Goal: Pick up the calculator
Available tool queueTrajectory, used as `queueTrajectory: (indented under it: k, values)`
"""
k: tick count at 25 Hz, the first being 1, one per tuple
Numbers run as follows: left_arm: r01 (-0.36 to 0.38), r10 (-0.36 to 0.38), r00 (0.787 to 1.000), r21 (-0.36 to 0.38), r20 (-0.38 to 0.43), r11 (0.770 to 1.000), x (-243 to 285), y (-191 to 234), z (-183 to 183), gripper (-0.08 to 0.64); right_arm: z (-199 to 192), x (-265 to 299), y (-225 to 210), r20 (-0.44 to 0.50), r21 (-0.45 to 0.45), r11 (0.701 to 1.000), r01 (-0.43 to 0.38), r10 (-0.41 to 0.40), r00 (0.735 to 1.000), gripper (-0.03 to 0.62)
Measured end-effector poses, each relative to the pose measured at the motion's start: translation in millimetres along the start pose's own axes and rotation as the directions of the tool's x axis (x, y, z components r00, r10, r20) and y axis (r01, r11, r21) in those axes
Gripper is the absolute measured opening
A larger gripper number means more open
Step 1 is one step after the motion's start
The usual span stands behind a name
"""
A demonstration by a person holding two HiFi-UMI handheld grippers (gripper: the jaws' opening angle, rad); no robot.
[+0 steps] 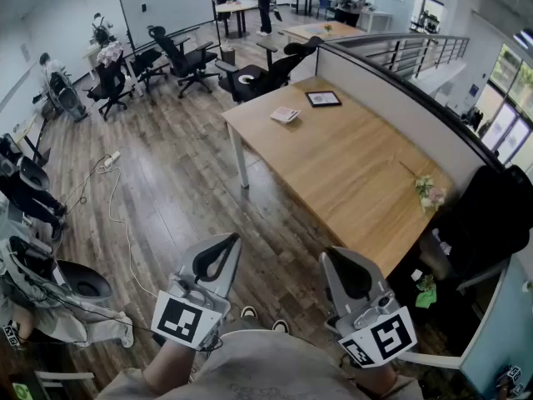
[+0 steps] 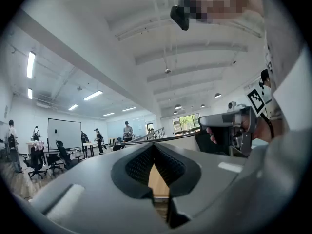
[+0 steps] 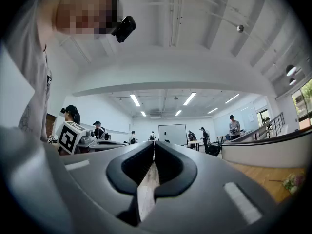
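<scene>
Your left gripper [image 1: 226,244] and right gripper [image 1: 340,261] are held about level over the wood floor [image 1: 166,182], short of the table's [image 1: 333,165] near corner. Each pair of jaws is pressed together at the tips, with nothing pinched. The calculator [image 1: 323,98], dark and flat, lies at the table's far end. A white booklet [image 1: 285,114] lies near it, by the far left corner.

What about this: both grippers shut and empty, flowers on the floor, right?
Not quite. The flowers lie on the table, near its right edge, not on the floor; the head view shows it. The left gripper and the right gripper are indeed shut and empty.
</scene>
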State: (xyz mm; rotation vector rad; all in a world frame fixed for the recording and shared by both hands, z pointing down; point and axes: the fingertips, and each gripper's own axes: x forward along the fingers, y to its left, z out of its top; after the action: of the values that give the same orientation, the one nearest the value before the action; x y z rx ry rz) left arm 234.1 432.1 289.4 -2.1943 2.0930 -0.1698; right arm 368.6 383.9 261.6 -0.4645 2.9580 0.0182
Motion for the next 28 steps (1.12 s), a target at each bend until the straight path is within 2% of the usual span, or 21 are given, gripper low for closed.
queueTrajectory:
  k: [3,10,17,18,20,28]
  values:
    - [0.007,-0.01,0.999,0.051,0.046,0.999,-0.3,1.8,3.6,0.002,-0.1,-2.1,-0.2,0.001,-0.008,1.0,-0.001,0.001,1.0,0.017]
    - [0.0,0.0,1.0,-0.008,-0.011,1.0,1.8,0.4,-1.9,0.002,-7.7,-3.9,-7.3,-0.015,0.017,1.0,0.013,-0.013,1.0,0.017]
    - [-0.003,0.002,1.0,0.02,0.013,1.0,5.1,2.4,-6.2,0.002,-13.4,-3.8,-12.4,-0.009,0.051,0.998,0.023,-0.023,1.0,0.018]
    - [-0.005,0.005,1.0,0.021,0.012,1.0,5.8,3.5,-5.6,0.002,-12.7,-2.7,-13.5,-0.005,0.058,0.998,0.026,-0.026,1.0,0.052]
    - [-0.007,0.007,1.0,0.01,0.0,1.0,7.5,5.8,-6.7,0.002,-13.6,1.0,-16.8,-0.008,0.063,0.997,0.031,-0.031,0.999,0.219]
    - [0.0,-0.001,1.0,0.018,0.024,1.0,33.3,38.7,-12.4,0.002,-23.6,39.7,-39.7,-0.043,0.056,0.997,0.052,-0.049,0.998,0.229]
